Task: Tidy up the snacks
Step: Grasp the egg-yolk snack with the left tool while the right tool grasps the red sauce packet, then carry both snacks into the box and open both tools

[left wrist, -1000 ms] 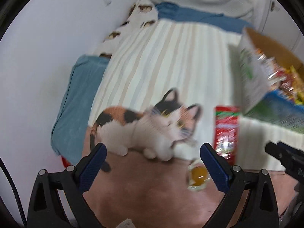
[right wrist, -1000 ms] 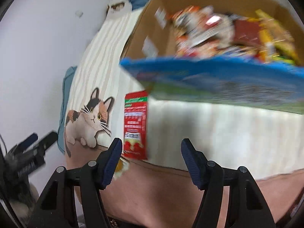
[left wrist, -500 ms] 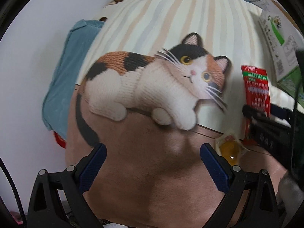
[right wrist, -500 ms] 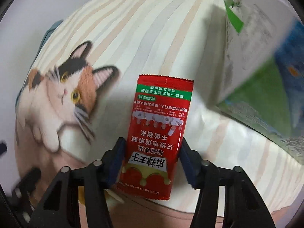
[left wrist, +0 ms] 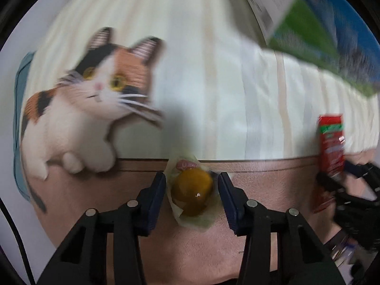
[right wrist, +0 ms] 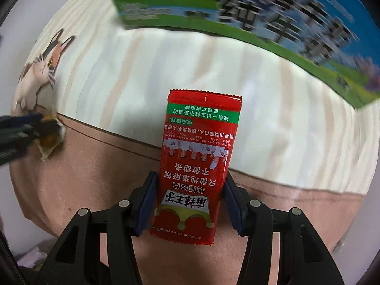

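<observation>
A small clear-wrapped yellow jelly snack (left wrist: 192,187) lies on the brown band of a blanket. My left gripper (left wrist: 191,178) points down over it and is shut on it, blue pads against the wrapper's sides. A red snack packet (right wrist: 201,142) with a green strip and white print stands between the pads of my right gripper (right wrist: 190,178), which is shut on its lower half. In the left wrist view the red packet (left wrist: 331,147) and right gripper (left wrist: 337,180) show at the right edge. The left gripper (right wrist: 35,125) and the jelly (right wrist: 49,140) appear at the right wrist view's left edge.
A cardboard box with a green and blue printed side (left wrist: 320,23) (right wrist: 237,7) stands just beyond both snacks. The cream striped blanket carries a calico cat picture (left wrist: 95,99) (right wrist: 45,66). Blue bedding (left wrist: 19,83) edges the blanket at far left.
Both grippers came down to the blanket. The left one went from wide open to shut around the jelly snack. The right one closed on the red packet and still holds it.
</observation>
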A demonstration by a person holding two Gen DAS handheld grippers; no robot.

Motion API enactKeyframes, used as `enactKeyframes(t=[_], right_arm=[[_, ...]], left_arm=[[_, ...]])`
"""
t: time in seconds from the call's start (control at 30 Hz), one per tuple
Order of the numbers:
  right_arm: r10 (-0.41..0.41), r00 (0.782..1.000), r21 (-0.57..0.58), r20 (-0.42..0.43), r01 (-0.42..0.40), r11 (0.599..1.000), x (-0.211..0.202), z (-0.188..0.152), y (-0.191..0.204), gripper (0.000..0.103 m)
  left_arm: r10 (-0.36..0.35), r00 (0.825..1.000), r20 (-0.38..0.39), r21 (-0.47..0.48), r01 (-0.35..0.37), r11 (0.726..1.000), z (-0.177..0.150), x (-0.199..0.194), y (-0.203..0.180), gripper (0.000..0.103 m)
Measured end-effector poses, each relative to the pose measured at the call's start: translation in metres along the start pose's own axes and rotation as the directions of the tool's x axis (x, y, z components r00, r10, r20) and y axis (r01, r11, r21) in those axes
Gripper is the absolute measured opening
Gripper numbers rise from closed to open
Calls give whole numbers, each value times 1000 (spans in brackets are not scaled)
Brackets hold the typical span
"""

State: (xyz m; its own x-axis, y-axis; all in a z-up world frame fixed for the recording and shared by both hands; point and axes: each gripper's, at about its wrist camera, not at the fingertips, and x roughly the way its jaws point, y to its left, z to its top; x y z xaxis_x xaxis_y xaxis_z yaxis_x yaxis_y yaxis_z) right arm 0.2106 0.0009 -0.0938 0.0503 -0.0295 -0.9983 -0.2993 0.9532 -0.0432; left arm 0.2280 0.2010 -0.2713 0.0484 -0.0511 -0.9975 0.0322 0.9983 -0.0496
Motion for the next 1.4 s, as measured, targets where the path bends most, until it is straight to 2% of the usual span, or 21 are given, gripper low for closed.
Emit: enactKeyframes(t=[0.07, 0.13, 0.23, 0.37, 0.47, 0.53, 0.6, 0.7, 0.8, 1.0, 1.13, 1.23, 1.4], right_arm=[[6, 1000, 13, 2, -6, 1000, -2, 0, -1, 56], [13, 1000, 26, 1, -13, 1000, -4, 4, -12, 56], [29, 1000, 61, -12, -28, 998, 1, 6, -30, 58], [68, 997, 105, -23, -65, 992, 20, 24, -31, 74], [54, 998, 114, -26, -51, 992, 31, 37, -22, 76], [35, 999, 111, -14, -33, 993, 32, 38, -16, 74], [16, 1000, 107, 5, -17, 994, 31, 38, -12, 59], [44, 999, 133, 30, -48, 990, 19, 40, -8, 52], [80, 995, 154, 54, -88, 984, 8, 42, -15, 50], [124, 984, 162, 126, -143, 976, -27, 46, -22, 50], [167, 964, 150, 208, -200, 968, -73, 50, -26, 50], [180, 943, 133, 278, -224, 966, -114, 51, -31, 50], [189, 907, 135, 376, -256, 957, -178, 54, -62, 50]], left_arm=[[42, 999, -14, 51, -42, 998, 0, 8, -9, 47], [41, 999, -27, 49, -40, 998, 0, 14, -10, 52], [38, 999, -37, 45, -37, 998, 0, 19, -7, 53], [33, 999, -18, 46, -32, 998, 0, 25, 0, 52], [26, 1000, -1, 45, -26, 999, -11, 15, 3, 48], [24, 1000, 6, 36, -24, 999, -16, 11, 5, 48], [24, 1000, 10, 25, -24, 999, -25, 8, 4, 48], [11, 1000, 11, 5, -11, 1000, -29, 2, 6, 48], [-1, 1000, 20, -1, 1, 1000, -35, -10, 6, 48], [-47, 995, 89, 24, 45, 999, -37, -57, -6, 48], [-125, 978, 167, 48, 119, 992, -28, -108, -22, 48], [-179, 954, 238, 90, 162, 983, -14, -151, -44, 48], [-275, 913, 300, 171, 232, 957, 35, -208, -86, 48]])
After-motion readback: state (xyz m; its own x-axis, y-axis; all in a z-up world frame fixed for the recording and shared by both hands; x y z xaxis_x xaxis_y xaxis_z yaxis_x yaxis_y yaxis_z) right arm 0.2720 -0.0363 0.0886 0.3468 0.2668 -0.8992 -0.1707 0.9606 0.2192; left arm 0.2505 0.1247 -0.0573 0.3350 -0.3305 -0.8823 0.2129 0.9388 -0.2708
